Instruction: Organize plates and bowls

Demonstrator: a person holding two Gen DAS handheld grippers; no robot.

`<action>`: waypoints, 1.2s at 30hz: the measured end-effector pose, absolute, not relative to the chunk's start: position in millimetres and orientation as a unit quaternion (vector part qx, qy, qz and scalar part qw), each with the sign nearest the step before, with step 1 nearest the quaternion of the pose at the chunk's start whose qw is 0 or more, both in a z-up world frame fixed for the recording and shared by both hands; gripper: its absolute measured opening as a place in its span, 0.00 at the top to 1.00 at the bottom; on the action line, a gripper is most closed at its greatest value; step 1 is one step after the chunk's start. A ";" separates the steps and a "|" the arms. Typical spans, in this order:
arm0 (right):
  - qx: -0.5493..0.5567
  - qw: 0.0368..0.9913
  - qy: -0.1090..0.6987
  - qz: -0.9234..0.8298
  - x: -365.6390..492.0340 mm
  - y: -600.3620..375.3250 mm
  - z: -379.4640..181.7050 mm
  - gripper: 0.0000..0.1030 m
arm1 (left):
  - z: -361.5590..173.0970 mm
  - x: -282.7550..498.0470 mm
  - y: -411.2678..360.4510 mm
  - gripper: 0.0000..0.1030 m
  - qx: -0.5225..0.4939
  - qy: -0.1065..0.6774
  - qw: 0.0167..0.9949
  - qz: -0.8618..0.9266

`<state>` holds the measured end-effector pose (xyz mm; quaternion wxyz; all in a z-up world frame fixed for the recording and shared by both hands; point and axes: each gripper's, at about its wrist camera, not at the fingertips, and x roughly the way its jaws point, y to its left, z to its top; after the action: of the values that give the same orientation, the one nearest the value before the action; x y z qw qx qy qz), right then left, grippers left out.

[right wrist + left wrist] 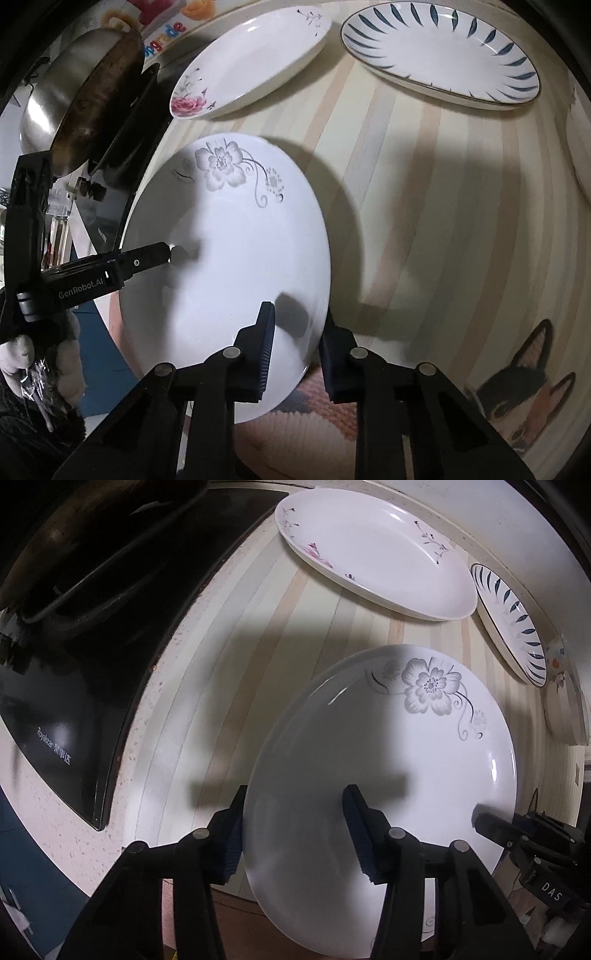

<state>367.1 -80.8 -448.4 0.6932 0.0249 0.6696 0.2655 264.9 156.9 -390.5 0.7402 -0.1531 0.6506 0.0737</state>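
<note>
A white plate with a grey flower (388, 760) is held above the striped counter by both grippers. My left gripper (293, 834) straddles its left rim, one finger under and one over it. My right gripper (295, 347) straddles the right rim of the same plate (229, 258) the same way. The other gripper's finger (147, 258) shows at the plate's left edge. A white oval plate with a pink flower (373, 550) (251, 62) and an oval plate with blue leaf strokes (513, 624) (439, 51) lie on the counter behind.
A black induction cooker (74, 709) with a steel pan (77, 107) on it stands at the left. A patterned bowl (565, 694) sits at the far right. A cat picture (524, 398) shows on the mat. The counter edge runs below the held plate.
</note>
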 end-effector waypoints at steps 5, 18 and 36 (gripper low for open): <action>0.027 0.693 0.666 0.273 366.0 -89.8 -447.4 0.81 | -388.4 270.5 152.2 0.58 -0.160 0.655 0.735 0.076; 0.030 0.712 0.652 0.259 366.9 -144.1 -411.8 0.81 | -347.3 265.8 83.3 0.61 -0.131 0.646 0.752 0.021; 0.103 0.741 0.642 0.168 335.9 -268.0 -404.1 0.81 | -346.6 254.8 11.9 0.61 -0.072 0.646 0.758 -0.052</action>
<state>335.8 -268.0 -404.1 0.7409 0.1032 0.6420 0.1680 254.8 11.9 -346.6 0.7582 -0.0717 0.6460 -0.0515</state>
